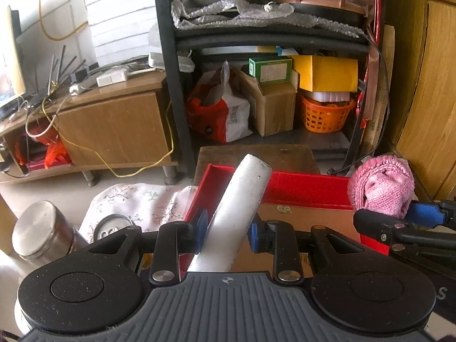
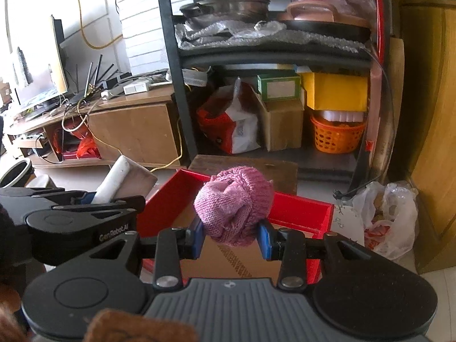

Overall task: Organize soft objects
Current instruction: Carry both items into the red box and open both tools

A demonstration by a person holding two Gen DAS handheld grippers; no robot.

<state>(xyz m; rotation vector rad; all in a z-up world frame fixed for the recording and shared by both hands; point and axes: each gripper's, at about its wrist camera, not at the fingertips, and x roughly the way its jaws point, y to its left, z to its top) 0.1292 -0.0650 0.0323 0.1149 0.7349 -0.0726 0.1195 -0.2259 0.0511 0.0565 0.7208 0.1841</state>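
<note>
Left tool [image 1: 228, 232] is clenched on a white foam roll [image 1: 239, 213], blue pads [image 1: 201, 229] pressing both sides; roll tilts up and forward, its far end over the near-left corner of the red box [image 1: 307, 189]. Right tool [image 2: 230, 238] is clenched on a pink knitted bundle [image 2: 234, 204], held above the red box [image 2: 299, 213]. Both soft items are in the air, near each other, not touching. Box is open-topped with a brown cardboard floor, sitting on a floral cloth [image 1: 136, 199]. Steel jar [image 1: 42, 230] and a can top [image 1: 114, 226] sit left of the box. Behind: dark wooden stool [image 1: 256, 156], black shelf rack [image 1: 171, 65] with an orange basket [image 1: 326, 114], yellow box [image 1: 327, 72], cardboard carton [image 1: 273, 105]. White plastic bag [image 2: 390, 216] lies right of the box.
</note>
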